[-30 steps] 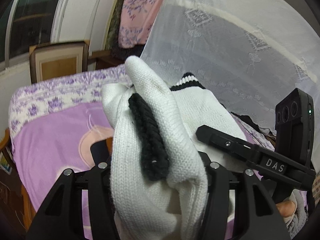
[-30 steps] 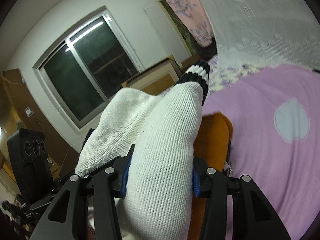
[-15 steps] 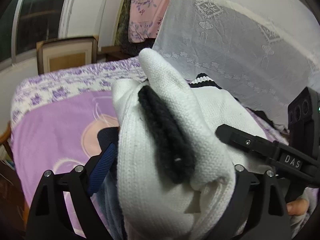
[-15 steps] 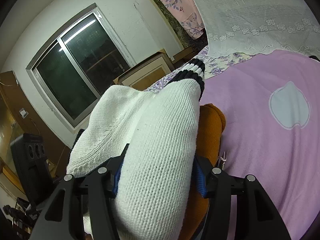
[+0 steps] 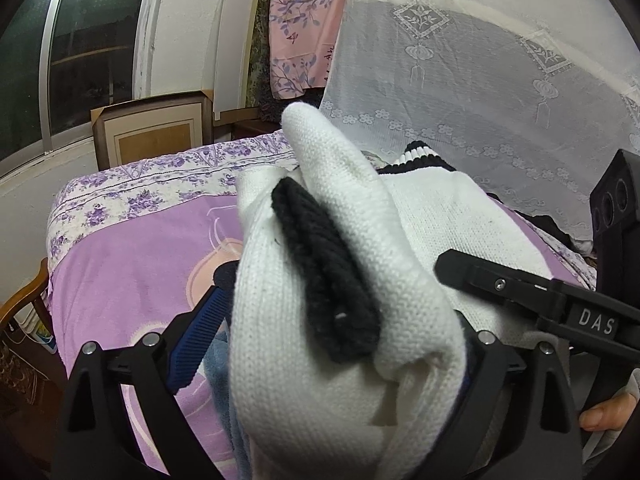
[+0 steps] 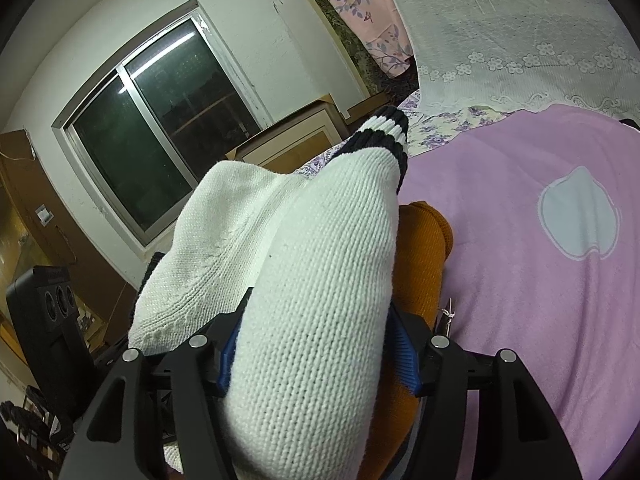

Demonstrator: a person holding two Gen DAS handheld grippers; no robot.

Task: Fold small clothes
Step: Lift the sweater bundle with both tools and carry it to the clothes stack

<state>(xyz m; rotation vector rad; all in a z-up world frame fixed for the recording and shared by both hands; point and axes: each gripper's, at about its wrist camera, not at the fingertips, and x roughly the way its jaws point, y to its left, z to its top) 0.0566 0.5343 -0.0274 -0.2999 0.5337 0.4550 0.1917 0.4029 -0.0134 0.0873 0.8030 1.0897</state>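
— Between the left tongs (image 5: 340, 344), on the near side of the bed (image 5: 132, 264): white knit sweater (image 5: 320, 380), bunched, black collar strip (image 5: 324, 280) on top. Prongs just spread wide, left blue pad (image 5: 196, 340) clear of the knit.

— And over at the right tongs (image 6: 316, 348)?

— Just opening too, yet blue pads hard against the same sweater's sleeve. Orange garment (image 6: 420, 264) just right of it, pink cover beneath.
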